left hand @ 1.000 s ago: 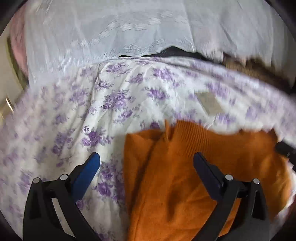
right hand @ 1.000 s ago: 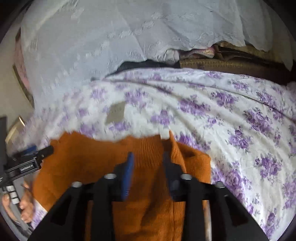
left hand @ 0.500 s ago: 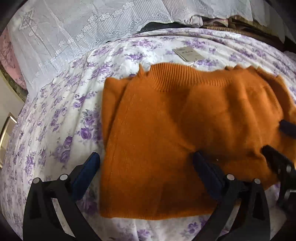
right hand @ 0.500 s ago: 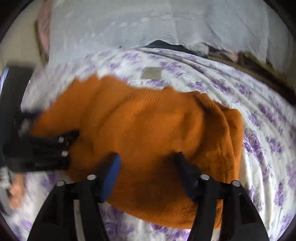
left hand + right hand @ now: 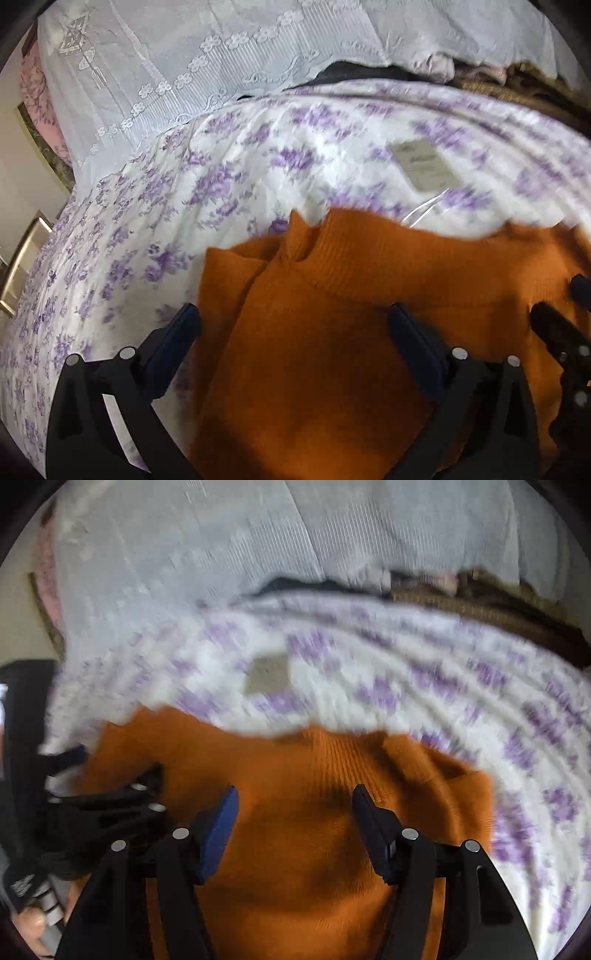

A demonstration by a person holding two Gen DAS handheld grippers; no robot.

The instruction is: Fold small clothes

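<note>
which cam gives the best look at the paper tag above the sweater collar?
Left wrist. There the tag is fairly sharp: a pale rectangle with faint print on the flowered sheet, a thin string trailing toward the orange sweater. In the right wrist view the same tag is only a motion-blurred grey patch, no print or string legible.

The sweater (image 5: 332, 332) is a plain burnt orange knit, with a ribbed collar of the same orange. It lies on a bedsheet (image 5: 207, 184) that is white with scattered purple flower sprigs. Beyond the sweater's collar sits a small beige-grey tag (image 5: 424, 166). Further beyond the sweater hangs a white lace cloth (image 5: 184, 66) with embroidered flower and line patterns. The grippers' frames are black, their pads (image 5: 218, 834) blue.
</note>
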